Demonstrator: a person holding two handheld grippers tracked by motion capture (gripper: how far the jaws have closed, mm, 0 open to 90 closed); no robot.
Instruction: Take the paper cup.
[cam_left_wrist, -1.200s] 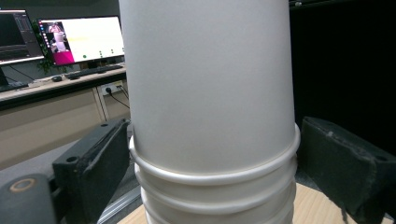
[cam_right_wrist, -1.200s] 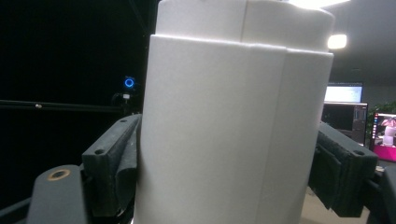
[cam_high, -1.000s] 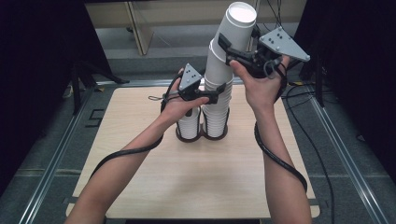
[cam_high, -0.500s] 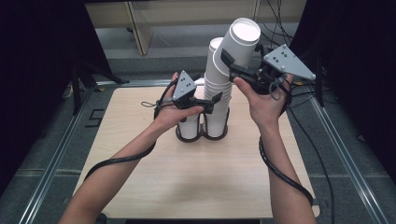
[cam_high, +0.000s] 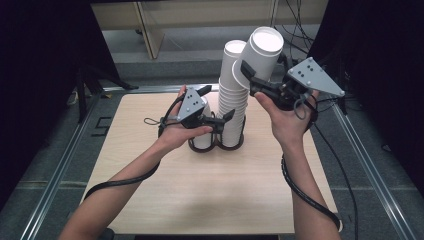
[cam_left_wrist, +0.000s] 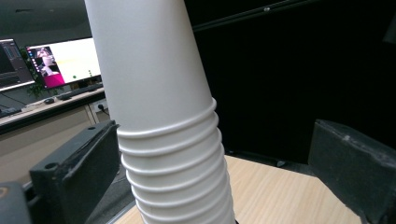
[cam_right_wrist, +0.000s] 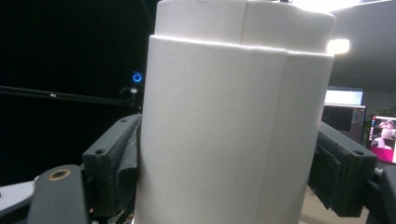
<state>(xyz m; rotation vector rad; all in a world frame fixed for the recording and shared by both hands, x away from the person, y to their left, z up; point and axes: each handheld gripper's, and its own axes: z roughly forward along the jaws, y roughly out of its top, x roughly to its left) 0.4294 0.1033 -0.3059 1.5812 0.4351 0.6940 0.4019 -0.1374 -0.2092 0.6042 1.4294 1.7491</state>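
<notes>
Holding our two tools over the pale wooden table, we judge the step in hand to be unstacking: one cup is off and raised, and the rest need steadying.

Nearest us, the left hand-held gripper sits low, with its jaws spread to either side of the tall stack of white paper cups. In the left gripper view one jaw lies close beside the stack's ribbed rims and the other stands well apart, so this tool is released, not pinching.

Just beyond and above, the right hand-held gripper is clenched across a single white paper cup, tilted, with its mouth towards the camera. In the right gripper view both pads press the cup's wall. The cup hangs beside the stack's top, right of it.

We count two grippers and one lifted cup. The stack stands in a dark ringed holder under the left tool, and a short white cup fills the holder's other ring. Stacked cups are too many to count surely.

Next, we think, the raised cup needs a free spot on the table.
</notes>
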